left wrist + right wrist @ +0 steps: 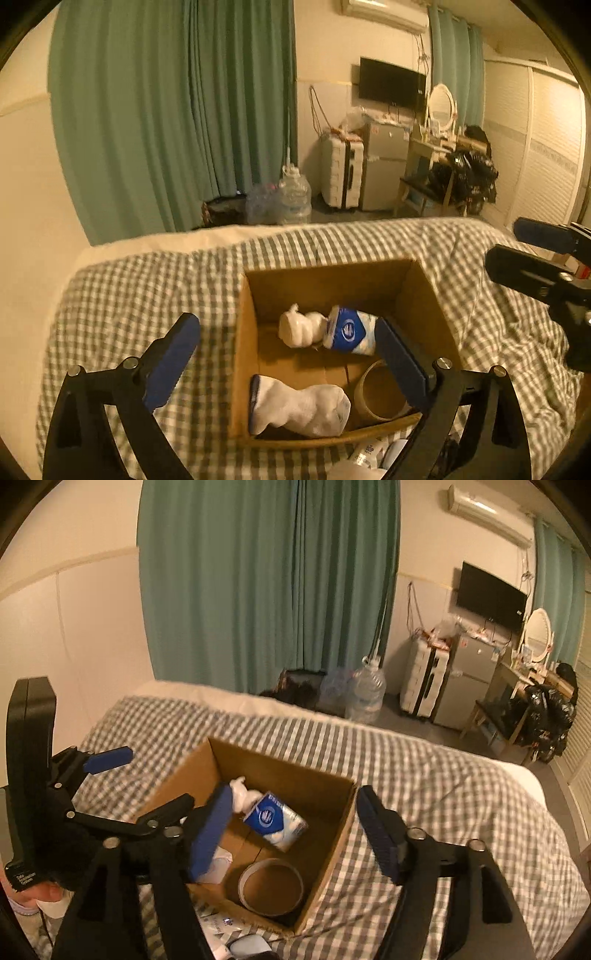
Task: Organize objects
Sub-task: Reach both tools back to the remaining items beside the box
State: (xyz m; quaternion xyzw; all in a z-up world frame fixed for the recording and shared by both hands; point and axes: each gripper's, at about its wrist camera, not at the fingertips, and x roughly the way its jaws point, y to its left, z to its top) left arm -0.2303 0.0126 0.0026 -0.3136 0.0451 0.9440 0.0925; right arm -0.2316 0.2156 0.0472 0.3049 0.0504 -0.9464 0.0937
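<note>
An open cardboard box [244,332] [341,819] sits on the checked bed cover [129,295]. Inside it lie a white sock with a blue cuff [303,406] [218,866], a tape roll [364,400] [271,901], a blue-and-white tissue pack [351,330] [275,818] and a white bundle [299,328] [242,794]. My left gripper [286,358] [140,782] hangs open over the box's near left part, with nothing between its pads. My right gripper [295,832] [532,251] is open above the box's right side, also holding nothing.
White packets and small items [369,456] [221,925] lie on the cover just in front of the box. Beyond the bed stand a water jug [293,199], a white suitcase [341,173], a small fridge [384,166] and a cluttered desk. Green curtains hang behind.
</note>
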